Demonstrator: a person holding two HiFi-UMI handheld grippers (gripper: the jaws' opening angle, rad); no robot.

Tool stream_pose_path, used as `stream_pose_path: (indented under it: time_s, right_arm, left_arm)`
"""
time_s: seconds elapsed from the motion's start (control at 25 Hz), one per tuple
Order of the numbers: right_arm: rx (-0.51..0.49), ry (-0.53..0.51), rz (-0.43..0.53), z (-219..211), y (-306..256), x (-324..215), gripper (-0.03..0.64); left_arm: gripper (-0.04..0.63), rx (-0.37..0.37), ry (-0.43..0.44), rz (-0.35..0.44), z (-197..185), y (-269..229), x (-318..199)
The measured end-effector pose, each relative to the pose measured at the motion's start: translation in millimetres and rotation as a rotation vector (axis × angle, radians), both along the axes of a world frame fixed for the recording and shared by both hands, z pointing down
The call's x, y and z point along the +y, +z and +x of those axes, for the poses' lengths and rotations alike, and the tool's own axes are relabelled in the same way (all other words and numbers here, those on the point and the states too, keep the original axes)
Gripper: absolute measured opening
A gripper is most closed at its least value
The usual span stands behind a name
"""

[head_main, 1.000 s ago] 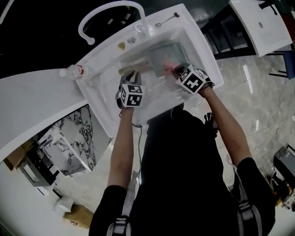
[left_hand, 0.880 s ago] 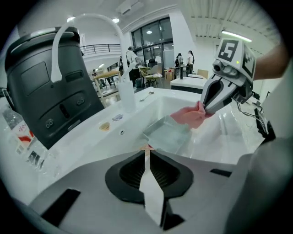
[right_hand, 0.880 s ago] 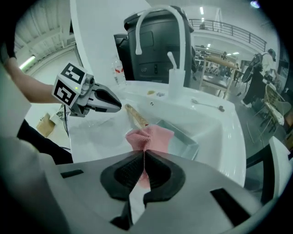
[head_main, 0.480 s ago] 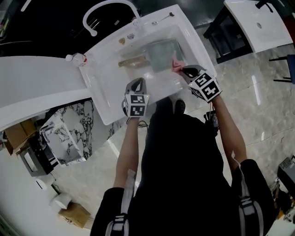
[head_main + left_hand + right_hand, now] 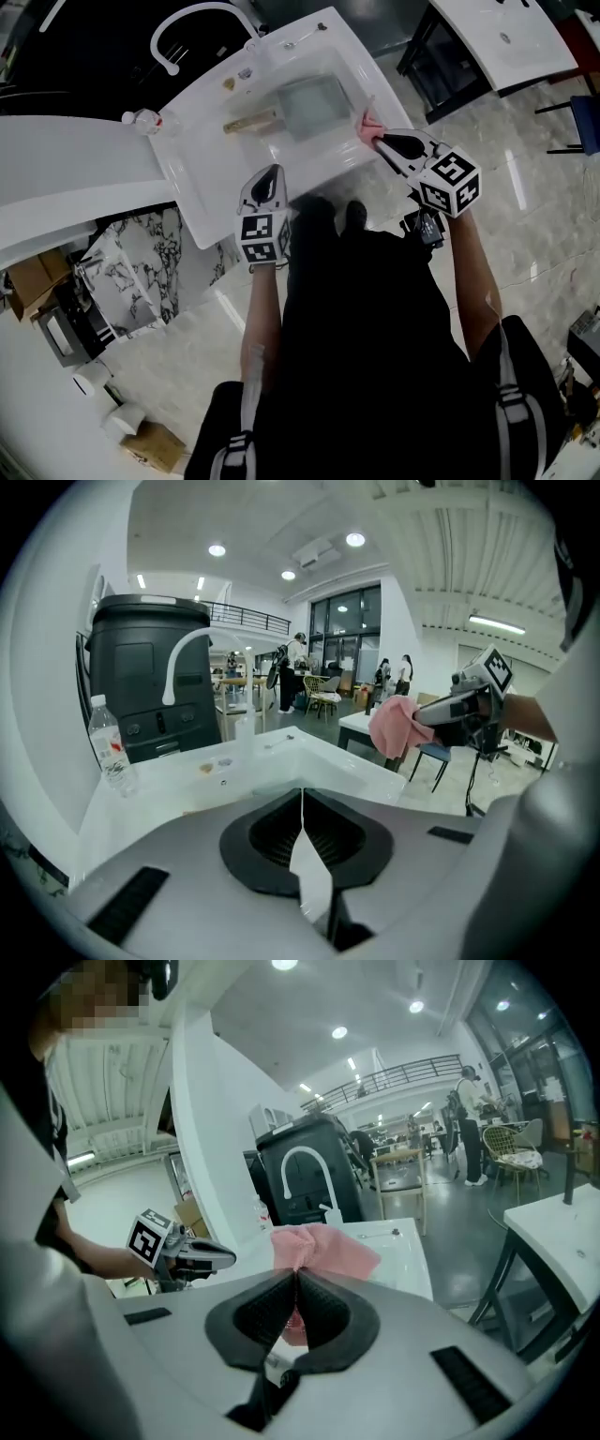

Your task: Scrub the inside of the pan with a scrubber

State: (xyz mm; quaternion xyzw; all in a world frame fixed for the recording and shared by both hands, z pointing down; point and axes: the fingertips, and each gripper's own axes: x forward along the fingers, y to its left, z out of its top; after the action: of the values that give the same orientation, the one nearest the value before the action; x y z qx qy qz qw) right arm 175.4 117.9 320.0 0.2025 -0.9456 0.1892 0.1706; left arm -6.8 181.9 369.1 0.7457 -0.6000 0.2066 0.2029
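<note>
Both grippers hang outside the near edge of the glossy white surface [image 5: 183, 178]. The pan [image 5: 309, 105], square grey metal with a wooden handle, sits mid-sink [image 5: 272, 155]. Right gripper [image 5: 379, 141] fingers pinch the soft pink scrubber [image 5: 367, 126]. Left gripper [image 5: 272, 174] fingers are closed and empty. Suggest left steadies the handle, right presses the cloth flat and works the corners.
</note>
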Motion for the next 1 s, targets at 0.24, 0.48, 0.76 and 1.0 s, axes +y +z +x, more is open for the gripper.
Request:
stream_pose_path:
  time_s: [0.24, 0.48, 0.76, 1.0]
  right_arm:
    - [-0.140, 0.064, 0.025, 7.6, -45.6, 7.4, 0.025]
    - [-0.189, 0.073, 0.102, -3.4, -73.8, 28.6, 0.025]
    - [-0.174, 0.090, 0.104, -2.0, -71.6, 41.8, 0.025]
    - [-0.171, 0.091, 0.123, -0.4, -74.1, 40.6, 0.025]
  left_arm:
    - [0.038, 0.113, 0.013, 0.108, 18.2, -55.4, 3.8]
    - [0.038, 0.162, 0.041, 0.190, 27.1, -99.1, 11.4]
    - [0.038, 0.163, 0.054, 0.213, 30.7, -115.3, 12.5]
    - [0.038, 0.160, 0.050, 0.214, 35.1, -114.8, 13.0]
